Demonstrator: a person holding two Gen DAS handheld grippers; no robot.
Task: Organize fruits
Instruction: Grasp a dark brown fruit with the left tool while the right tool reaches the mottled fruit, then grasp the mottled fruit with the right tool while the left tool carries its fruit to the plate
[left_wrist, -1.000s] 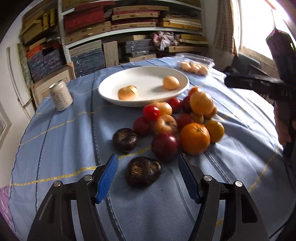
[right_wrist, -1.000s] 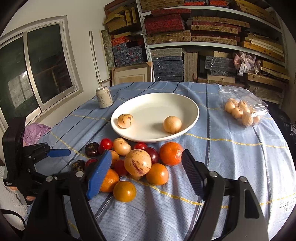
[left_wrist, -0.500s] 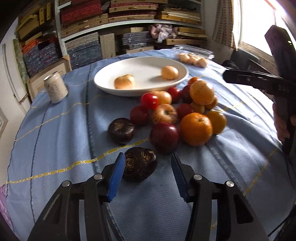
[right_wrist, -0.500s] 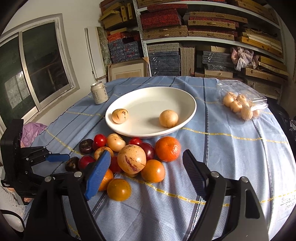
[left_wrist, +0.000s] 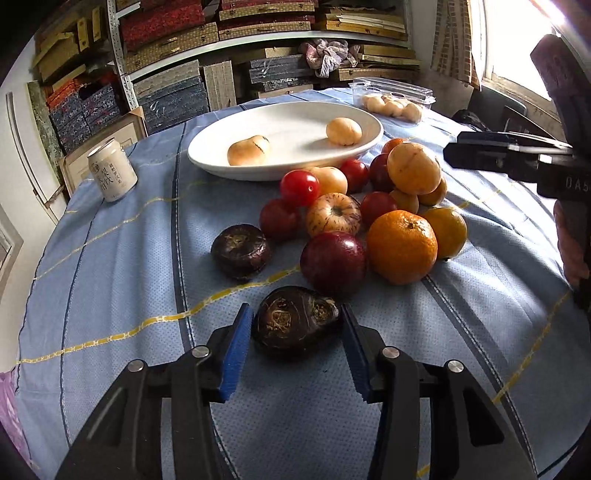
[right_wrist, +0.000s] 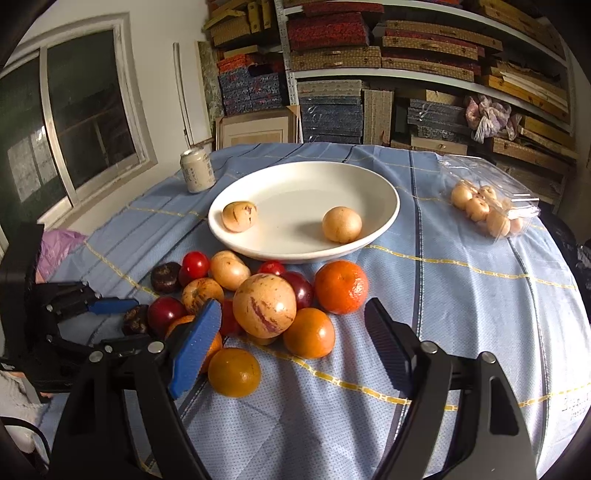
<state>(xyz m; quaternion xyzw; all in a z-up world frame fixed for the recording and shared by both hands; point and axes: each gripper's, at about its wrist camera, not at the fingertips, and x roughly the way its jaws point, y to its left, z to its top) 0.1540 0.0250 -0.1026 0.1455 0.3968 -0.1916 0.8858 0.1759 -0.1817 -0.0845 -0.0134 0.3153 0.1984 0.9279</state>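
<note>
A dark brown water chestnut (left_wrist: 295, 320) lies on the blue tablecloth between the blue pads of my left gripper (left_wrist: 296, 332); the pads stand close on both sides, with a thin gap on the left. It also shows in the right wrist view (right_wrist: 135, 320). A second dark one (left_wrist: 241, 251) lies beyond. A pile of oranges, red plums and tomatoes (left_wrist: 369, 214) sits before a white plate (left_wrist: 295, 122) holding two pale fruits. My right gripper (right_wrist: 291, 345) is open and empty over the pile's near edge, above an orange (right_wrist: 308, 332).
A drink can (left_wrist: 112, 170) stands at the left of the table. A clear plastic box of small pale fruits (right_wrist: 491, 206) lies at the far right. Shelves of stacked boxes fill the wall behind. A window is at the left in the right wrist view.
My left gripper has moved forward and closed in around the near dark water chestnut. My right gripper has edged forward toward the fruit pile, still open.
</note>
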